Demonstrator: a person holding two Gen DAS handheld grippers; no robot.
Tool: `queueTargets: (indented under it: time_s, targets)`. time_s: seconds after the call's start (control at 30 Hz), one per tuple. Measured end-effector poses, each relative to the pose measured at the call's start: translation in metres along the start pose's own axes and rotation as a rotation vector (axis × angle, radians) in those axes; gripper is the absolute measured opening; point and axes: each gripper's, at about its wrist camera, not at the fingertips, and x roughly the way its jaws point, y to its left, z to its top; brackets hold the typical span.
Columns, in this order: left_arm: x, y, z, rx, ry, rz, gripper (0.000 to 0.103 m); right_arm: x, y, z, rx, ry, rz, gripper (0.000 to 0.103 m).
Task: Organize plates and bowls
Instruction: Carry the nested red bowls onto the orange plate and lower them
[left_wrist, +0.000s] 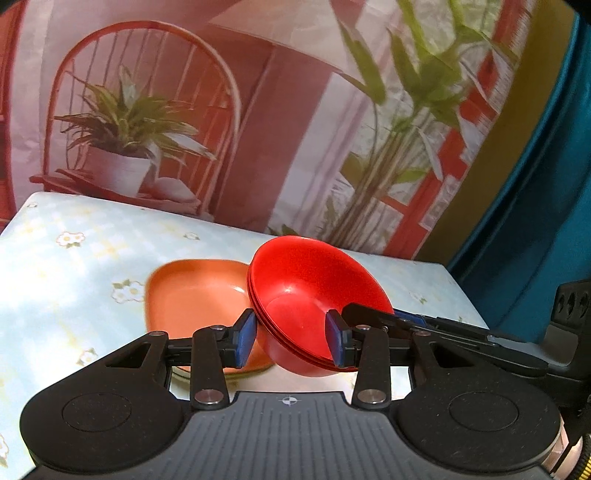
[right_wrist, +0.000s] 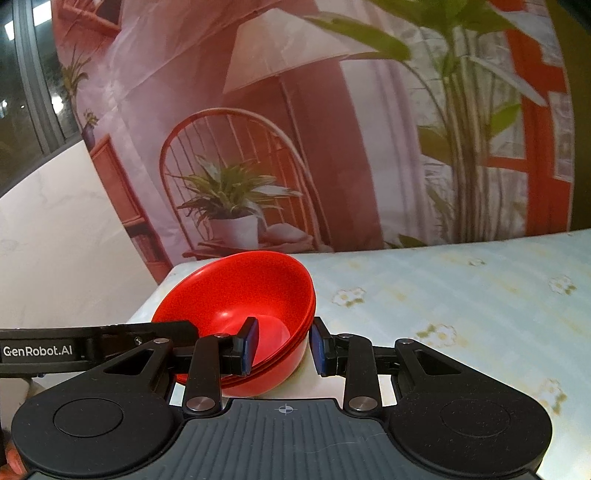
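A nested stack of red bowls (left_wrist: 314, 280) hangs tilted above the table, held from both sides. My left gripper (left_wrist: 290, 341) is shut on the stack's near wall, with one blue pad outside and one inside. The right gripper's finger (left_wrist: 373, 314) reaches the rim from the right. In the right wrist view the same red bowls (right_wrist: 240, 291) sit between the pads of my right gripper (right_wrist: 282, 347), which is shut on their wall. The left gripper's black finger (right_wrist: 162, 330) comes in from the left. An orange plate (left_wrist: 192, 291) lies on the table behind the left pad.
The table (left_wrist: 74, 266) has a pale blue cloth with flowers, and its right part (right_wrist: 461, 295) shows bare cloth. A printed backdrop (left_wrist: 147, 110) of a chair and plants hangs behind it. A teal curtain (left_wrist: 535, 184) is at the far right, and a white wall (right_wrist: 55, 240) is at the left.
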Motion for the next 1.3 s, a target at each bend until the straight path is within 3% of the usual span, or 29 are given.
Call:
queueTargets:
  time_s: [0.33, 0.73, 1.3]
  targets:
    - [0.018, 0.03, 0.008, -0.04, 0.008, 0.045, 0.042, 0.052, 0.013, 0.013, -0.037, 0.053, 0.021, 0.029]
    - [0.044, 0.056, 0.002, -0.076, 0.047, 0.078, 0.042, 0.097, 0.018, 0.0, -0.062, 0.116, 0.012, 0.029]
    - [0.054, 0.059, -0.006, -0.064, 0.074, 0.117, 0.042, 0.109, 0.018, -0.006, -0.075, 0.145, 0.014, 0.029]
